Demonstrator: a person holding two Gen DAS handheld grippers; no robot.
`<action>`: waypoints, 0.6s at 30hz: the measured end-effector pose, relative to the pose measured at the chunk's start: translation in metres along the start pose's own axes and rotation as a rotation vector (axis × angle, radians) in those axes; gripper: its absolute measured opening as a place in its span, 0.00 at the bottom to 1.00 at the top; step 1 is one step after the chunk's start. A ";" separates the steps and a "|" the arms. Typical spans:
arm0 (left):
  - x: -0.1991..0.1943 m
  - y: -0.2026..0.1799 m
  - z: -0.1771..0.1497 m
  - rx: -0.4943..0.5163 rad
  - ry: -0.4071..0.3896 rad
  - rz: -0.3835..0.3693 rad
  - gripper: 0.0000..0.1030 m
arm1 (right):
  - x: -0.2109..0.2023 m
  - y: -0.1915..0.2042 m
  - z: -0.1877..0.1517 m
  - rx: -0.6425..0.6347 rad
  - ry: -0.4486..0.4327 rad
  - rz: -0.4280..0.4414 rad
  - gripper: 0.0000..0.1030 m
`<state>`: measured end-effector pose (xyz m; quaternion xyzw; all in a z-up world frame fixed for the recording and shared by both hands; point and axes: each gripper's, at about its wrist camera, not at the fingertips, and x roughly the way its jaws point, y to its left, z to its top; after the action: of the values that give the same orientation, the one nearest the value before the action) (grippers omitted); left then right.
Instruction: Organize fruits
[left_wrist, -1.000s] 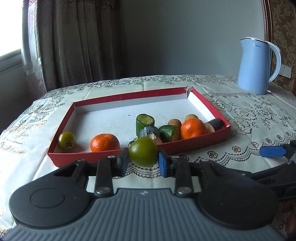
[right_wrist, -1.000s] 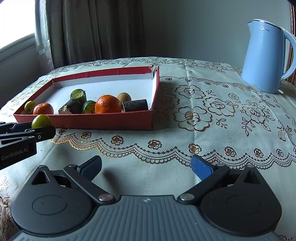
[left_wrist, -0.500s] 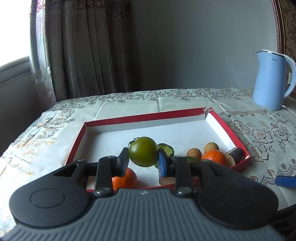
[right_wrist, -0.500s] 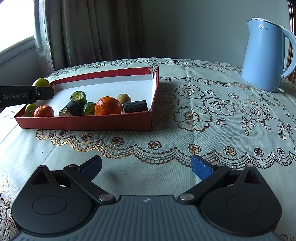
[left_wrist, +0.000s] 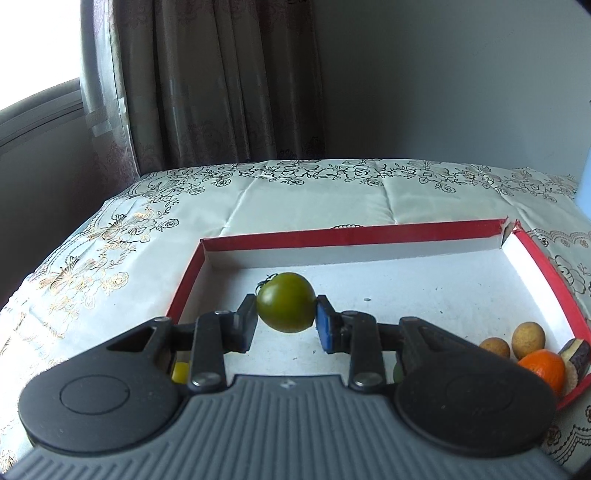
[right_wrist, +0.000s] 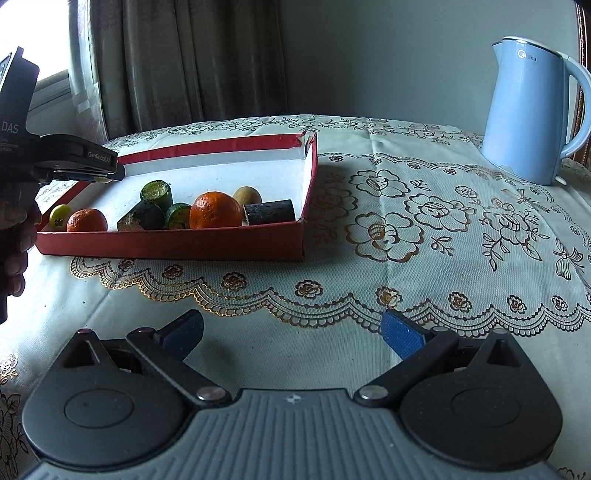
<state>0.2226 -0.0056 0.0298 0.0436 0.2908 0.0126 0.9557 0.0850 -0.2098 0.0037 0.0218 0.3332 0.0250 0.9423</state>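
Left tongs (left_wrist: 286, 321) clamp the green tomato (left_wrist: 286, 302) — stem up-left — right tongs (right_wrist: 291, 334) spread, empty.

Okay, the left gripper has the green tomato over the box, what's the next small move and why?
Probably lower it and let go. The left gripper is shut on the green tomato, held above a bare stretch of white floor inside the red box, clear of the other fruit. The right gripper is open over the tablecloth.
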 end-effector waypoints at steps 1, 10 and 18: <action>0.004 0.000 -0.001 -0.003 0.009 -0.002 0.29 | 0.000 0.000 0.000 0.001 0.000 0.000 1.00; 0.015 -0.002 -0.010 0.000 0.050 -0.004 0.40 | 0.000 0.000 0.000 0.001 0.000 0.000 1.00; -0.004 0.003 -0.007 -0.008 0.011 0.016 0.78 | 0.000 0.000 0.000 0.001 0.000 0.000 1.00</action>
<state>0.2158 -0.0021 0.0263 0.0422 0.2958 0.0214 0.9541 0.0851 -0.2099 0.0041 0.0223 0.3329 0.0250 0.9424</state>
